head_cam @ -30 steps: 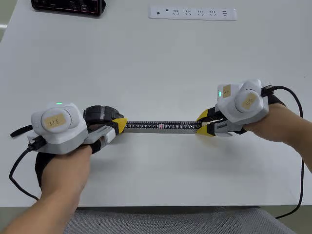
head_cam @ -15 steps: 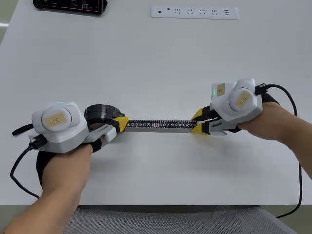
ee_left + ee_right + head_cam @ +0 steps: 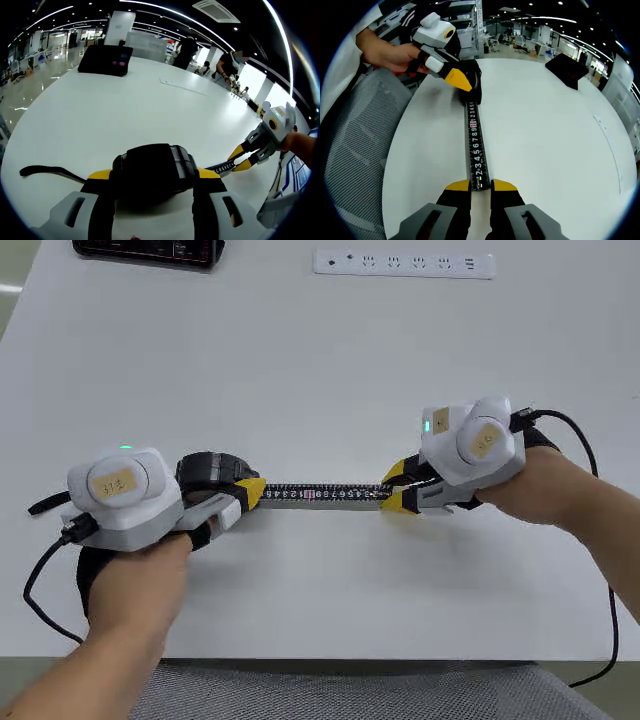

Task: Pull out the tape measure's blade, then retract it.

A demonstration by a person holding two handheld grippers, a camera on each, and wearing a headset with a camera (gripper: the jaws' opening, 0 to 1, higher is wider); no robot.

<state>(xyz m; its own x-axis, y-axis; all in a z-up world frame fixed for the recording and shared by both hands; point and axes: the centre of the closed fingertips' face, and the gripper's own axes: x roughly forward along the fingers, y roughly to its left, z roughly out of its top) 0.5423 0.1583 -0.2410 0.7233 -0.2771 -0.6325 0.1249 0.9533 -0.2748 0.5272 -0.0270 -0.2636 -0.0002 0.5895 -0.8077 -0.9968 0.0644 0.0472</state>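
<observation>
On the white workbench [image 3: 320, 370], our left gripper [image 3: 238, 502] has its jaws clamped on the black tape measure case [image 3: 208, 470] near the front edge. Our right gripper [image 3: 393, 487] has its jaws pinched on the tip of the blade [image 3: 320, 493]. The blade (numbers facing up) spans the gap between them.

Black digits are printed along the blade [image 3: 476, 150] of the tape measure [image 3: 471, 75]. In the right gripper view 2 through 9 are read, followed by a red-boxed mark (not legible) and 1 to 4. A tan sticker [image 3: 113, 483] is noted on the left gripper [image 3: 245, 495] and another on the right gripper [image 3: 393, 487]; their handwriting cannot be read.
</observation>
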